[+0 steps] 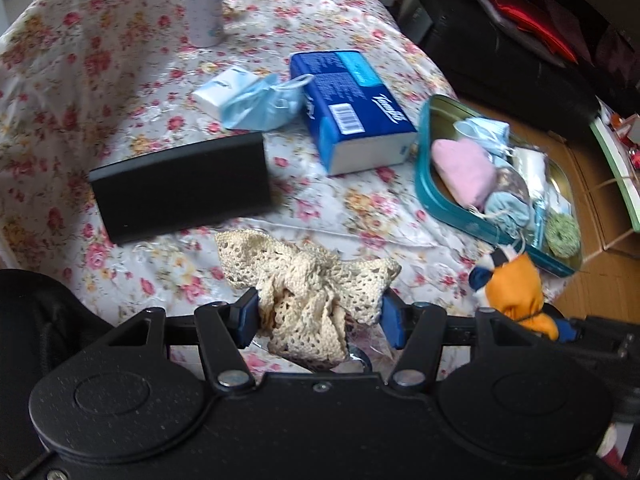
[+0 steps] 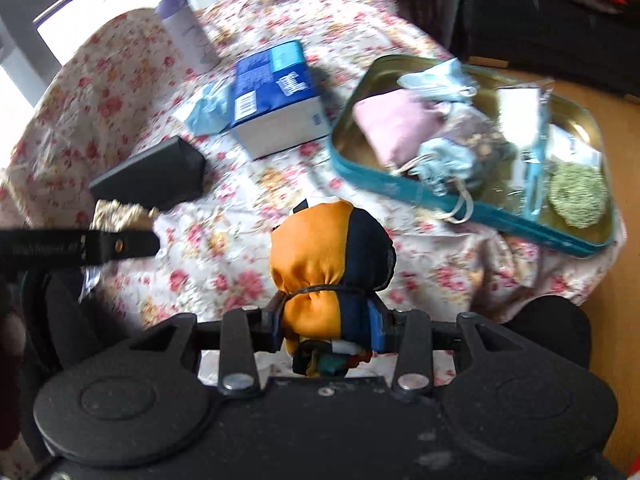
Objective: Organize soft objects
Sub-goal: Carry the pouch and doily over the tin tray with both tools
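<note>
Left gripper (image 1: 318, 314): my blue pads were clamped on a cream lace cloth (image 1: 308, 284), bunched between them and held over the tablecloth (image 1: 100, 60).
Right gripper (image 2: 326, 326): I had it pinched on the tied neck of an orange-and-navy pouch (image 2: 320, 248), lifted clear of the table.
Progress: I judged the job partly done; both pieces I carried were not yet stowed.
Tin (image 1: 424, 184): teal, lid off, at the table's right edge, near both grippers.
Tin contents: pink pouch (image 1: 464, 172), pale blue drawstring bags (image 1: 508, 208), a clear packet, green knit ring (image 1: 563, 234); fairly full, with some bare floor at the far left corner.
Left on table: blue plastic bag (image 1: 264, 100) beside the tissue pack (image 1: 352, 108) and a small white pack (image 1: 220, 90); I took these as still to sort.
Other: black box (image 1: 180, 188) and cup (image 1: 202, 4), neither soft.
</note>
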`<state>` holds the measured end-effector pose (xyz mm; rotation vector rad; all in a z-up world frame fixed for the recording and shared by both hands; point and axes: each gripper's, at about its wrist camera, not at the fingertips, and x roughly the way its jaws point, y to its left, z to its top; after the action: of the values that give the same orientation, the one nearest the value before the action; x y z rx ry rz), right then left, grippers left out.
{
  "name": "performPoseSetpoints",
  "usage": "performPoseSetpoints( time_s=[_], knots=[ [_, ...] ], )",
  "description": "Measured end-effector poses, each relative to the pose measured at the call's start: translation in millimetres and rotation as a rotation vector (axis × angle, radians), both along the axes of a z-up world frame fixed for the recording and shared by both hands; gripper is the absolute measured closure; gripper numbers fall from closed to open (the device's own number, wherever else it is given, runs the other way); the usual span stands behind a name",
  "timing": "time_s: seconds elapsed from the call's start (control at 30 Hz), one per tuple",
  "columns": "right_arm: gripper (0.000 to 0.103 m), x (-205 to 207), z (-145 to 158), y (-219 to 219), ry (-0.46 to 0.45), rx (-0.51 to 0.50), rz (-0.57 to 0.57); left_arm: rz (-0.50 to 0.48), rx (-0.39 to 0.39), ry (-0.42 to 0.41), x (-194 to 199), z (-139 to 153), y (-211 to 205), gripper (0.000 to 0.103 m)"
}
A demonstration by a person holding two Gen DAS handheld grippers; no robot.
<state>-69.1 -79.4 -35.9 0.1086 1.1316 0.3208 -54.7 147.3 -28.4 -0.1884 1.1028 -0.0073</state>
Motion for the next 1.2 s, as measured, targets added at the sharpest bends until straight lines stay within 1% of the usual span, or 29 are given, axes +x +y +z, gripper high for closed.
performPoseSetpoints(
  time_s=[0.2, 0.37, 0.6, 0.73, 0.93, 1.03, 1.1, 1.2],
  knots=[
    [0.065, 4, 5, -18, 0.001, 0.000, -0.058, -0.023, 0.017, 0.023, 9, 0, -18, 0.047],
    [0.065, 9, 7, -36, 0.000, 0.011, -0.116, -0.060, 0.037, 0.034, 17, -4, -34, 0.047],
    [0.065, 20, 9, -73, -0.002, 0.006, -0.226, -0.118, 0.058, 0.042, 27, -7, -58, 0.047],
    [0.065, 28, 12, -95, -0.020, -0.004, -0.289, -0.145, 0.058, 0.044, 31, -7, -70, 0.047],
    [0.065, 46, 20, -136, -0.051, -0.012, -0.418, -0.183, 0.068, 0.038, 34, -5, -83, 0.047],
    [0.065, 59, 20, -156, -0.057, -0.045, -0.475, -0.196, 0.071, 0.040, 34, -5, -87, 0.047],
    [0.065, 66, 17, -167, -0.057, -0.069, -0.502, -0.204, 0.072, 0.039, 34, -5, -89, 0.047],
    [0.065, 76, 13, -177, -0.046, -0.075, -0.518, -0.213, 0.076, 0.043, 34, -6, -91, 0.047]
  ],
)
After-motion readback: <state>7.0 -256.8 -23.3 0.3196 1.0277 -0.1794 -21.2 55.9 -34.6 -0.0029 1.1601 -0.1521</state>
